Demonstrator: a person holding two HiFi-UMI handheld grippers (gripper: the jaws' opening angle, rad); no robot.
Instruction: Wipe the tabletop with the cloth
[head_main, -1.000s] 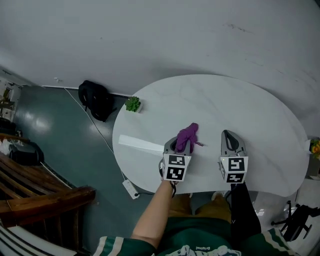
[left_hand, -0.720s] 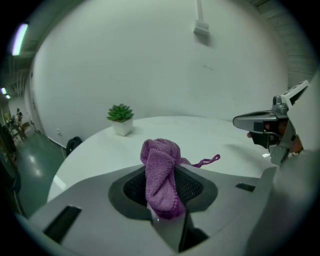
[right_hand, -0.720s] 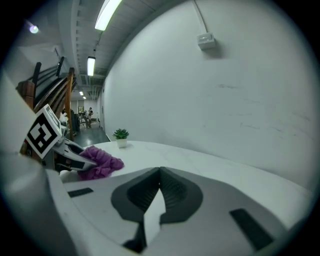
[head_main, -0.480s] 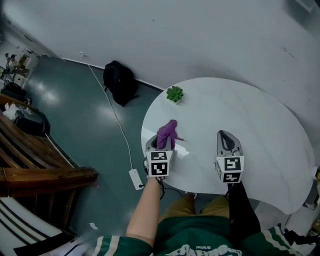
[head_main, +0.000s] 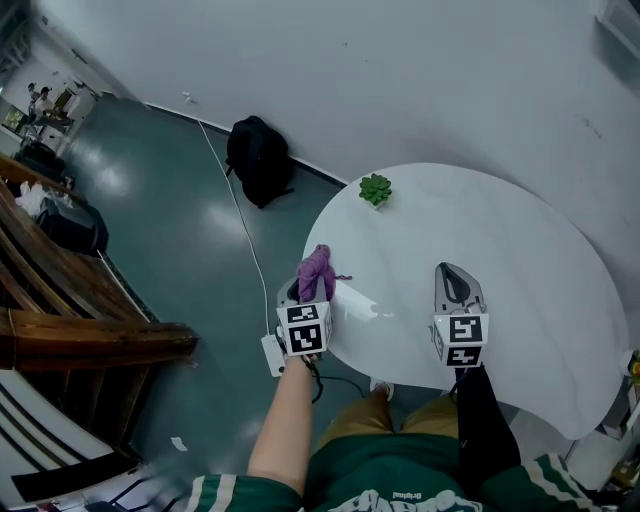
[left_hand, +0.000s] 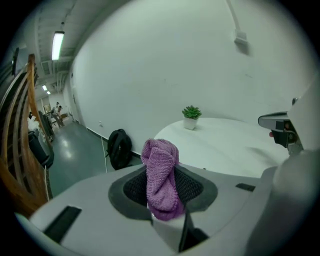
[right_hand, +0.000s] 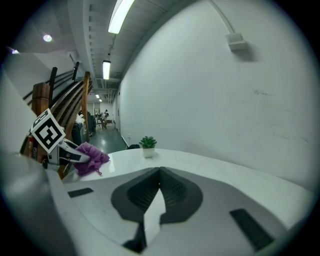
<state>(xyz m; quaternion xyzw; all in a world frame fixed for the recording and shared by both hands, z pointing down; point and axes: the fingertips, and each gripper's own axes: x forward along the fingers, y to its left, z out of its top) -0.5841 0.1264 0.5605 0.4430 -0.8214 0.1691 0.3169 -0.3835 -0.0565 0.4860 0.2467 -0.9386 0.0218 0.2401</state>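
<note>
Near frame centre the left gripper (head_main: 309, 293) clamps the bunched purple cloth (head_main: 317, 270) over the tabletop (head_main: 510, 250)'s left edge (likely to start a stroke); the right gripper (head_main: 456, 273), jaws together and empty, hovers rightward.

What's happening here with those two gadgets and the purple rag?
A person holds a gripper in each hand over a white round table. The left gripper is clamped on a purple cloth at the table's left edge. The right gripper is shut and empty above the near side. A potted plant stands at the far edge.
</note>
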